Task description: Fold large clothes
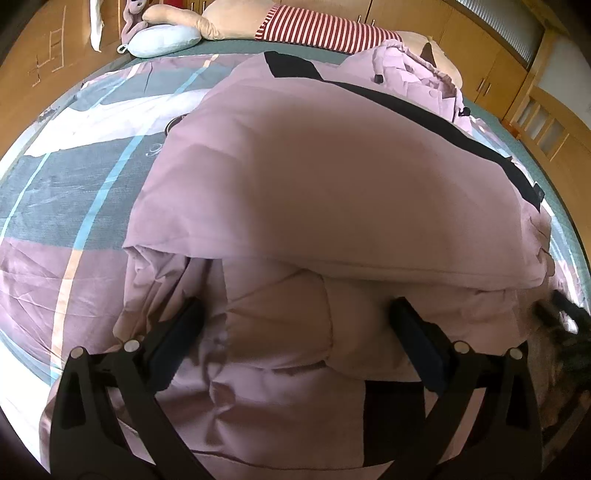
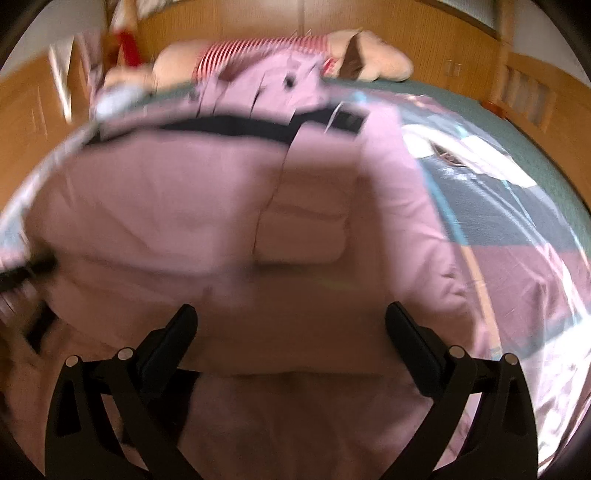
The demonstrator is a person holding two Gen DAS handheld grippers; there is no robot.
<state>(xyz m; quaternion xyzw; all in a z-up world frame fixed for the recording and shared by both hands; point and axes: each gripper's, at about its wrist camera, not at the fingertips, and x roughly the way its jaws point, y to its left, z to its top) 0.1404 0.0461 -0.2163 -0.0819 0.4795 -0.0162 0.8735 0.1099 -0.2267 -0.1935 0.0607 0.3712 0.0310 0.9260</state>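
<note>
A large pink padded jacket [image 1: 332, 177] with black trim lies on the bed, one part folded over the rest. It also shows in the right wrist view [image 2: 184, 206], blurred. My left gripper [image 1: 295, 314] is open, its fingers [image 1: 181, 328] just above the jacket's near folded edge, holding nothing. My right gripper [image 2: 291, 325] is open over the jacket's near part, empty. A dark shape at the right edge of the left wrist view [image 1: 565, 314] looks like the other gripper, blurred.
The bed has a patterned cover [image 1: 74, 192] in teal, white and mauve. A big plush toy in a red striped shirt [image 1: 314, 26] and a pale blue pillow [image 1: 166, 40] lie at the far side. Wooden cupboards [image 1: 491, 74] stand behind.
</note>
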